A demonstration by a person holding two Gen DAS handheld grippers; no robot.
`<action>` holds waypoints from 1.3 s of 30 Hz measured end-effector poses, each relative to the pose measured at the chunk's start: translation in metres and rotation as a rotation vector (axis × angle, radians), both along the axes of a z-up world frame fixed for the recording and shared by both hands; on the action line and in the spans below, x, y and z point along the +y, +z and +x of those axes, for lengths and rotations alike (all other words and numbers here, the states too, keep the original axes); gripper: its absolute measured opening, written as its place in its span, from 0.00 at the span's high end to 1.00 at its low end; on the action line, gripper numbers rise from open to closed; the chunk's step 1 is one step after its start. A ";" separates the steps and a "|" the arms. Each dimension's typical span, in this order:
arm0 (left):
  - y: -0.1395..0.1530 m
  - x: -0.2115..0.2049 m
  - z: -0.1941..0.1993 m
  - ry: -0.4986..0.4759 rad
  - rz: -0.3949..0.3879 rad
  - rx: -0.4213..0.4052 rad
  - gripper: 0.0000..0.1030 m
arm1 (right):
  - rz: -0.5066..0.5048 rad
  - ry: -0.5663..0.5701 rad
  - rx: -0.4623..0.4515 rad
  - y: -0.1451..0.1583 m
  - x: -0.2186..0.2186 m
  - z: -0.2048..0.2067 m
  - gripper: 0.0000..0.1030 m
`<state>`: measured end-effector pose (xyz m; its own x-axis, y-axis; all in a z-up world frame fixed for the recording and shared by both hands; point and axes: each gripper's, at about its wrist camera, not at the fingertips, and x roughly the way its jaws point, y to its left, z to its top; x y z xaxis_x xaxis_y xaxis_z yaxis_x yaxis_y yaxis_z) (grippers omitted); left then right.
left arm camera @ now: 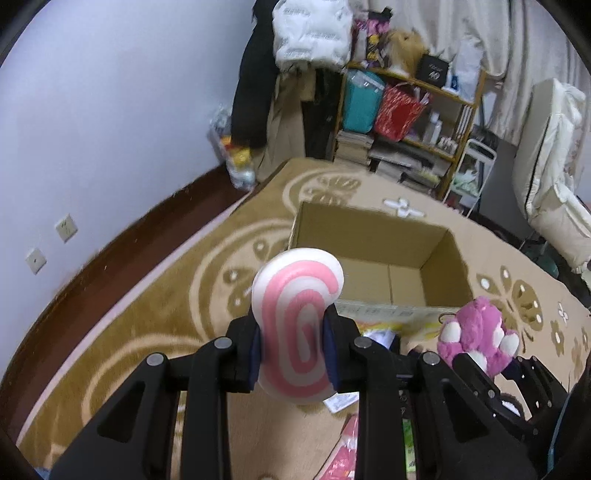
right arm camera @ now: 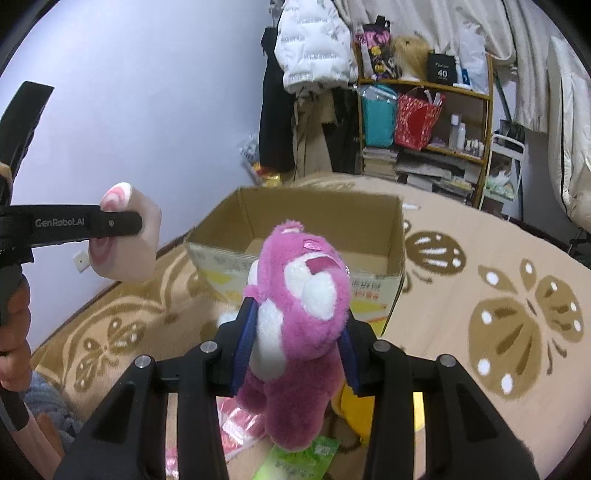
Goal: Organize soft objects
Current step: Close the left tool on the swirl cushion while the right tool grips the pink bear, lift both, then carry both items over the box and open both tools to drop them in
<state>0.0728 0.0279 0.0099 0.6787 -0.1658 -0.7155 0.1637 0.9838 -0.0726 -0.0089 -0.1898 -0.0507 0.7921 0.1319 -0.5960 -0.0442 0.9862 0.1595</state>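
Observation:
My left gripper [left arm camera: 293, 352] is shut on a white squishy toy with a pink swirl [left arm camera: 297, 321], squeezed between the blue pads and held above the carpet. My right gripper [right arm camera: 295, 350] is shut on a pink plush bear [right arm camera: 299, 314], gripped around its body with the head up. An open cardboard box [left arm camera: 373, 236] stands on the carpet just beyond both grippers, nothing visible inside. In the left wrist view the bear [left arm camera: 476, 332] hangs at the right. In the right wrist view the left gripper [right arm camera: 122, 223] with the swirl toy [right arm camera: 125, 240] is at the left, with a hand [right arm camera: 14, 332] on its handle.
A patterned beige carpet [right arm camera: 517, 314] covers the floor. Pink, green and yellow packets [right arm camera: 306, 458] lie under the grippers. A crowded shelf [left arm camera: 410, 122], hanging coats [left arm camera: 314, 33] and folded bedding [left arm camera: 554, 166] stand at the back. The wall [left arm camera: 92, 129] has sockets at the left.

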 end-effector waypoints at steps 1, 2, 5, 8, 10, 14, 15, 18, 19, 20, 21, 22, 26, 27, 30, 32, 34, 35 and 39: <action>0.003 -0.001 -0.001 0.000 0.003 -0.018 0.74 | 0.008 -0.004 -0.007 0.002 -0.002 0.001 0.58; 0.006 -0.003 -0.001 -0.004 0.008 -0.044 0.74 | 0.012 -0.009 -0.013 0.004 -0.003 0.003 0.58; 0.010 -0.010 0.000 -0.018 0.032 -0.088 0.74 | 0.013 -0.018 -0.036 0.011 -0.007 0.006 0.58; 0.009 -0.018 0.006 -0.029 0.039 -0.109 0.74 | 0.010 -0.027 -0.057 0.017 -0.012 0.010 0.58; 0.009 -0.021 0.011 -0.034 0.033 -0.112 0.74 | 0.011 -0.031 -0.072 0.022 -0.016 0.015 0.58; 0.007 -0.028 0.025 -0.042 0.031 -0.124 0.74 | 0.009 -0.040 -0.104 0.032 -0.024 0.025 0.58; 0.007 -0.030 0.028 -0.044 0.031 -0.126 0.74 | 0.012 -0.042 -0.112 0.035 -0.027 0.028 0.58; 0.006 -0.034 0.038 -0.047 0.021 -0.129 0.74 | 0.017 -0.044 -0.126 0.039 -0.032 0.037 0.58; 0.005 -0.036 0.041 -0.050 0.017 -0.129 0.74 | 0.018 -0.043 -0.128 0.040 -0.033 0.040 0.58; 0.005 -0.037 0.044 -0.053 0.015 -0.130 0.74 | 0.019 -0.041 -0.129 0.040 -0.034 0.043 0.58; 0.004 -0.039 0.047 -0.055 0.016 -0.132 0.74 | 0.019 -0.042 -0.134 0.041 -0.035 0.048 0.58; 0.003 -0.041 0.050 -0.058 0.018 -0.133 0.74 | 0.019 -0.041 -0.135 0.041 -0.035 0.051 0.58; -0.002 -0.049 0.059 -0.077 0.028 -0.133 0.73 | 0.014 -0.035 -0.142 0.040 -0.039 0.066 0.58; -0.003 -0.051 0.060 -0.081 0.032 -0.136 0.73 | 0.013 -0.037 -0.145 0.039 -0.041 0.070 0.58; -0.008 -0.058 0.066 -0.091 0.050 -0.136 0.73 | 0.027 -0.035 -0.142 0.037 -0.043 0.076 0.58; -0.014 -0.060 0.068 -0.097 0.052 -0.130 0.73 | 0.033 -0.033 -0.137 0.035 -0.045 0.082 0.58; -0.018 -0.062 0.071 -0.101 0.057 -0.128 0.72 | 0.041 -0.032 -0.137 0.032 -0.047 0.086 0.58; -0.021 -0.063 0.073 -0.100 0.061 -0.126 0.72 | 0.049 -0.033 -0.134 0.031 -0.048 0.086 0.58; -0.031 -0.065 0.082 -0.087 0.063 -0.103 0.72 | 0.065 -0.036 -0.109 0.023 -0.052 0.094 0.58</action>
<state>0.1547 -0.0367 -0.0210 0.7338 -0.1844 -0.6539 0.2521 0.9676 0.0101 0.0855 -0.2419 -0.0278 0.8564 0.1373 -0.4977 -0.0290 0.9752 0.2192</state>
